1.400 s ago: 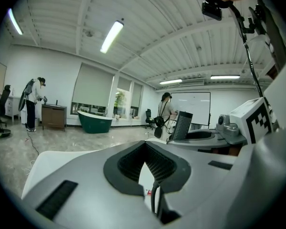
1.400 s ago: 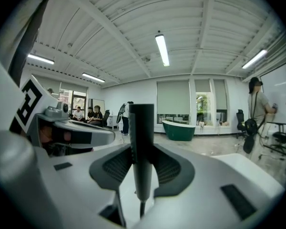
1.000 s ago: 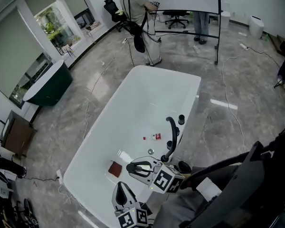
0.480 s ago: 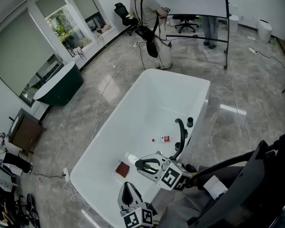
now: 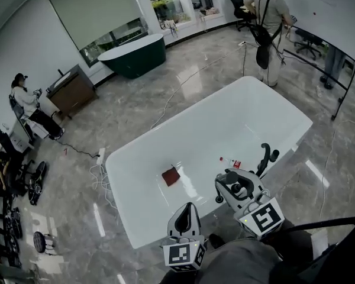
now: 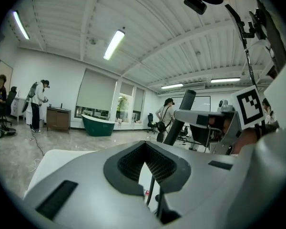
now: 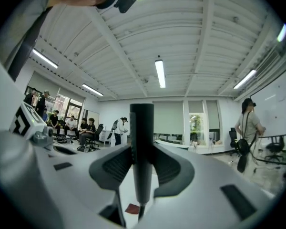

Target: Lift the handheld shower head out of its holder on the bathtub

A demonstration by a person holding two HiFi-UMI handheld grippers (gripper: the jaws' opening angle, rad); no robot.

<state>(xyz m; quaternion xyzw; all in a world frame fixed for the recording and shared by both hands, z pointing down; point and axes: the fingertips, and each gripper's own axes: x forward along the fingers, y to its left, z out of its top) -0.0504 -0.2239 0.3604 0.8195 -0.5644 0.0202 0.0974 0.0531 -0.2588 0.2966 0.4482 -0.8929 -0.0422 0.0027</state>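
Observation:
The white bathtub (image 5: pixel 125 160) lies slantwise below me. A black curved faucet (image 5: pixel 264 157) stands on its near right rim. Just left of the faucet my right gripper (image 5: pixel 228 181) is shut on the black shower head (image 5: pixel 231 176). In the right gripper view the shower head's handle (image 7: pixel 142 142) stands upright, clamped between the dark pads (image 7: pixel 115 165) of the right gripper (image 7: pixel 143 163); its lower end and the holder are hidden. My left gripper (image 5: pixel 187 209) hangs over the near rim, shut on nothing. In the left gripper view the left gripper (image 6: pixel 145 161) points at the handle (image 6: pixel 182 111).
A red-brown square (image 5: pixel 171 176) and a small bottle (image 5: pixel 231 161) lie in the tub. A dark green tub (image 5: pixel 133 55) and a brown cabinet (image 5: pixel 73 90) stand by the far windows. A person (image 5: pixel 271 16) stands by a whiteboard; another sits at left (image 5: pixel 26 105). Cables cross the floor.
The head view has swung left, so the tub now lies across the picture. The right gripper has turned to point up-left beside the faucet. The left gripper stays low at the near rim.

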